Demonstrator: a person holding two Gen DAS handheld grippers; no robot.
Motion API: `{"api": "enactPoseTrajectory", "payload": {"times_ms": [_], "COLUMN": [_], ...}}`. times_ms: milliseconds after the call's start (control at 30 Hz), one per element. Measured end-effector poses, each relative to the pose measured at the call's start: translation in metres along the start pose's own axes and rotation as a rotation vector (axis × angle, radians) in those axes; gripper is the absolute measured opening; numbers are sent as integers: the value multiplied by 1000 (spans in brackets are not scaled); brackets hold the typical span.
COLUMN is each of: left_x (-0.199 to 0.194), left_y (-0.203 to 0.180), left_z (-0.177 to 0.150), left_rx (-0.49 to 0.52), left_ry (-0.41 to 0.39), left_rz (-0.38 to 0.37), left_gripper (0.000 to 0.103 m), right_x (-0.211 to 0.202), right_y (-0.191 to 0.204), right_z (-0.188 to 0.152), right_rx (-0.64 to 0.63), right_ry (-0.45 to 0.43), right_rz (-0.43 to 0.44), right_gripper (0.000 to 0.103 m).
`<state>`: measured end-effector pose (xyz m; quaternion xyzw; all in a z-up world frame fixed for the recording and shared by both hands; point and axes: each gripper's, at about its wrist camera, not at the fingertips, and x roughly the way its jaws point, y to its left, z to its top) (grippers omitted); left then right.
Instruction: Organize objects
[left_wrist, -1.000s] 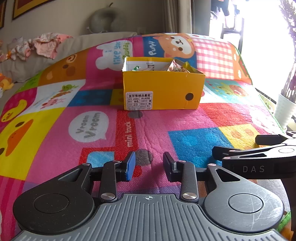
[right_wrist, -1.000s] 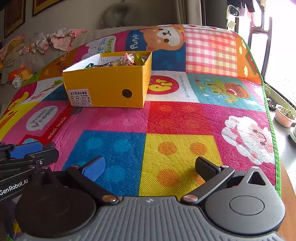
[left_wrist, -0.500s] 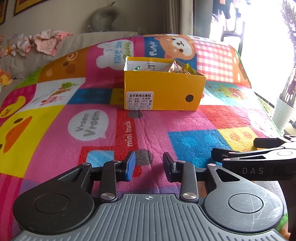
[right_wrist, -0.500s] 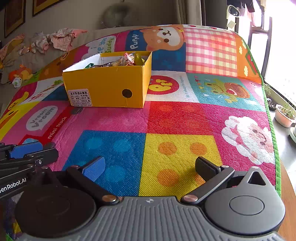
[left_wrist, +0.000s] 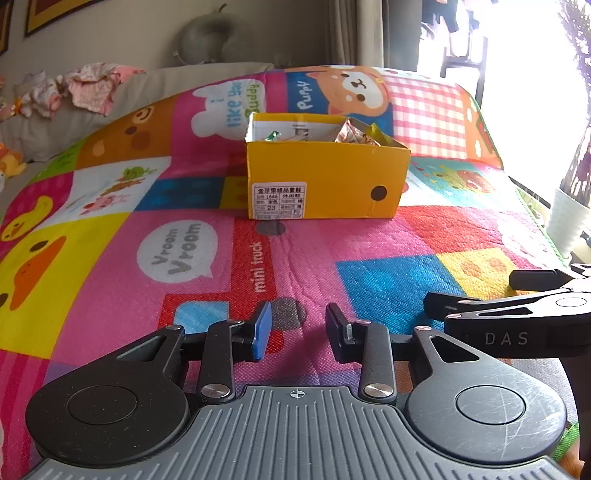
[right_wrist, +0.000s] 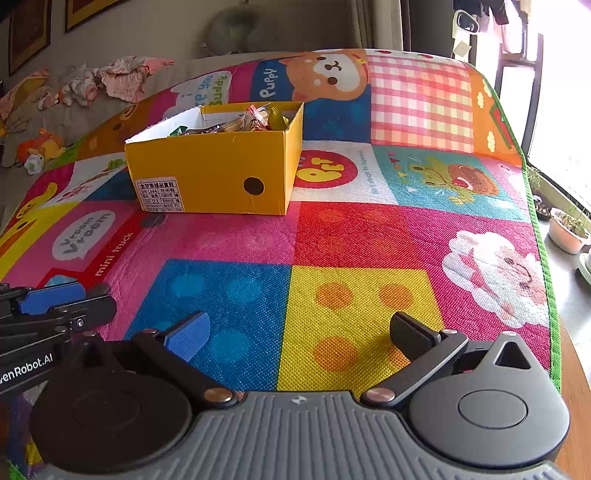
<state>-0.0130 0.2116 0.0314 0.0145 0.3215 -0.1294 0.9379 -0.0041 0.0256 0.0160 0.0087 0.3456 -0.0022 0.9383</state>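
Fingers on our left gripper sit part-open w/ nothing between them; right gripper is spread wide, also empty. Both hang just over the bright patchwork mat, side by side. Further out, near the mat's middle, we see the yellow box w/ what look like snack packets inside, though they're too small to be sure.

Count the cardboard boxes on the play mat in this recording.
1. A single yellow box stands open toward the far left of the colourful mat, snack packets inside. No other box shows in either wrist view.
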Motion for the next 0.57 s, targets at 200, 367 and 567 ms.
{"api": "enactPoseTrajectory", "payload": {"times_ms": [200,367,567], "left_x": [0,0,1], "left_y": [0,4,1], "left_z": [1,2,2], "left_rx": [25,4,15], "left_ry": [10,12,13], "left_rz": [-8,-22,-3], "left_gripper": [36,35,35], "right_x": [0,0,0], "right_y": [0,0,0], "right_z": [0,0,0], "right_rx": [0,0,0], "right_ry": [0,0,0], "right_rz": [0,0,0], "right_gripper": [103,103,103]}}
